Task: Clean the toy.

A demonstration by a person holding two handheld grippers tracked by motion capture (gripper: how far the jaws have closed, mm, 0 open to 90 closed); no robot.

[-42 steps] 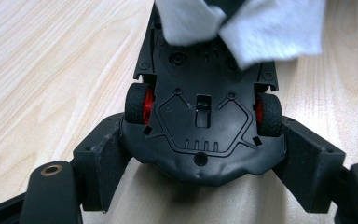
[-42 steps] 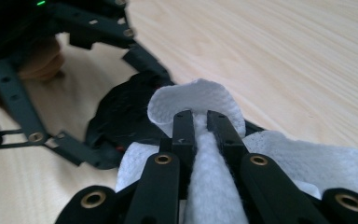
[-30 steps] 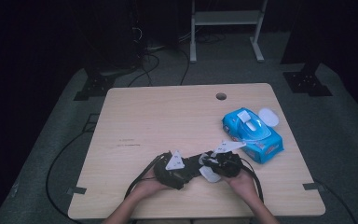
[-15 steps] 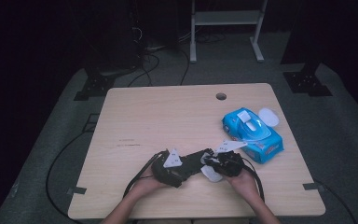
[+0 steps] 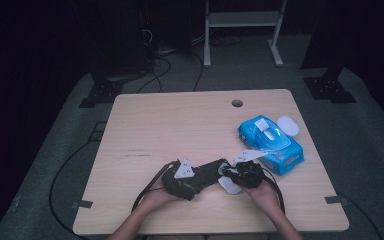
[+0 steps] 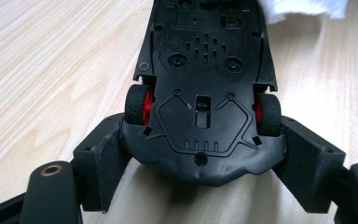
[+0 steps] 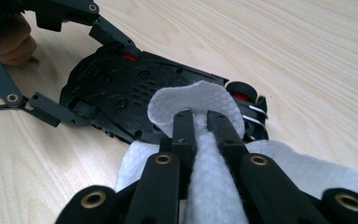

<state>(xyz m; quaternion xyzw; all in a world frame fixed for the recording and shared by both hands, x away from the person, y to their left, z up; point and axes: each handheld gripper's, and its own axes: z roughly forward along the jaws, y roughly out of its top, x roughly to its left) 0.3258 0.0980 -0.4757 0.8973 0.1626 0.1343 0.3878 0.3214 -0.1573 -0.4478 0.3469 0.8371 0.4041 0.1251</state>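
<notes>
— Two grippers are busy near the front edge of the bench (image 5: pixel 160 120). How far along is the wiping?

— Underway, I'd judge. The toy car (image 6: pixel 205 88) lies belly-up, its nose clamped between the left gripper (image 6: pixel 200 158) fingers just ahead of the red wheels. The right gripper (image 7: pixel 199 122) fingers are pinched shut on a folded white wipe (image 7: pixel 193 100), pressed to the underside.

— What's left?

— Probably the rest of the chassis; I can't tell what's clean. The blue wipe pack (image 5: pixel 270 143) sits open, just beyond the right hand.
</notes>
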